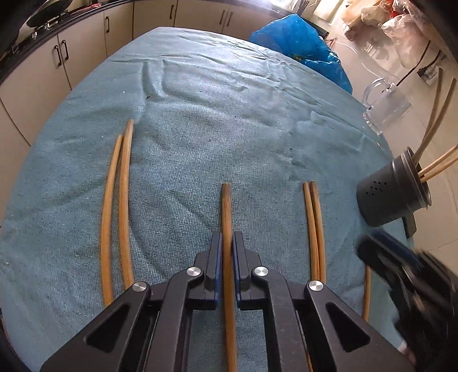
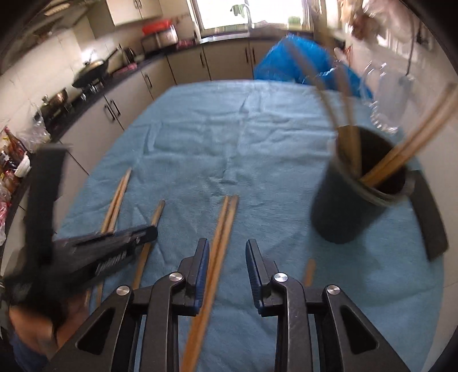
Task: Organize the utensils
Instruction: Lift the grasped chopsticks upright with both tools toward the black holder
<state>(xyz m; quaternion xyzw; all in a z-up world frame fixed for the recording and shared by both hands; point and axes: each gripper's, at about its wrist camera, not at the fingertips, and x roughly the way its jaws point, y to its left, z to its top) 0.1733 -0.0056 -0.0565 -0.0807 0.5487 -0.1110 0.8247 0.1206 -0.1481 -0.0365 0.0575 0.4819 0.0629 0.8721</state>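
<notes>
Two hand-held grippers over blue-towelled table (image 1: 200,114), left hand-held gripper (image 1: 228,243) pinching single wooden chopstick (image 1: 226,206), right hand-held gripper (image 2: 226,254) spread around blurred chopstick pair (image 2: 221,229), dark perforated holder (image 1: 386,197) beside clear glass mug (image 1: 386,106), one chopstick (image 1: 367,289) partly hidden.

Daylight pours in from the window (image 2: 226,14) at the top of my right view, blowing out there. Left view is sharp; right view smears with motion blur. Fisheye bends both edges, corners go black.
</notes>
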